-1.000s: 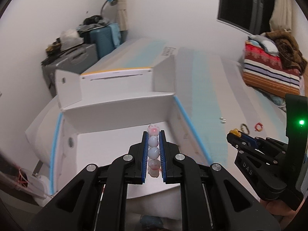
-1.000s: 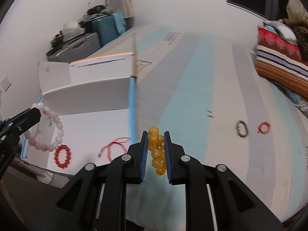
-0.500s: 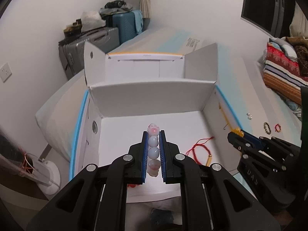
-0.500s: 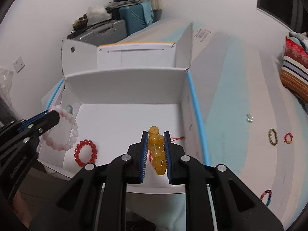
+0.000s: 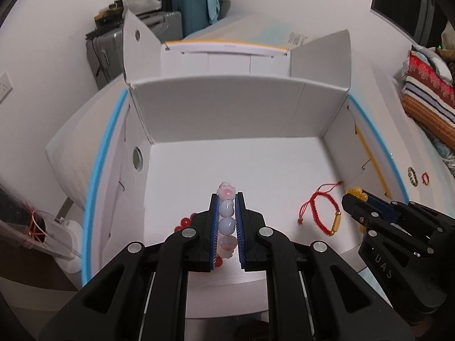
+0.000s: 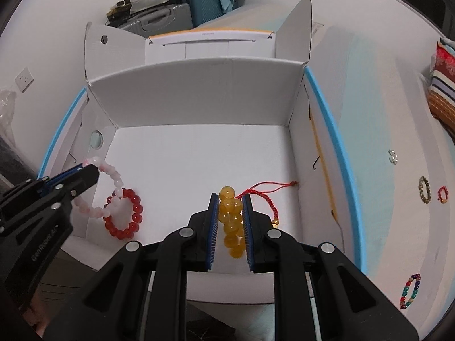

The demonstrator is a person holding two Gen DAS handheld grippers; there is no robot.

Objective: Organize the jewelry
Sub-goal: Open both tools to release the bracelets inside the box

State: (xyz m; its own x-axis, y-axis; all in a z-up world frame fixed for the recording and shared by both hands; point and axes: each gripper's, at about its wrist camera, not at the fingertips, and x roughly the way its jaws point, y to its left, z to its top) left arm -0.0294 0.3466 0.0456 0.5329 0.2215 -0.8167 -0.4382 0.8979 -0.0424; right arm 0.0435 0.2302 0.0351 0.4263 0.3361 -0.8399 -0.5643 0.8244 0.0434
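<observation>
Bracelets clamped, jaws angled over box

Two bracelets lie in the box; others on the bed right.

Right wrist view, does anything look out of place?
Yes. Four small pieces lie loose on the striped bedcover, outside the white cardboard box: a multicoloured bead bracelet, a dark olive bead bracelet, a small red cord piece and a pale, shiny item.
</observation>
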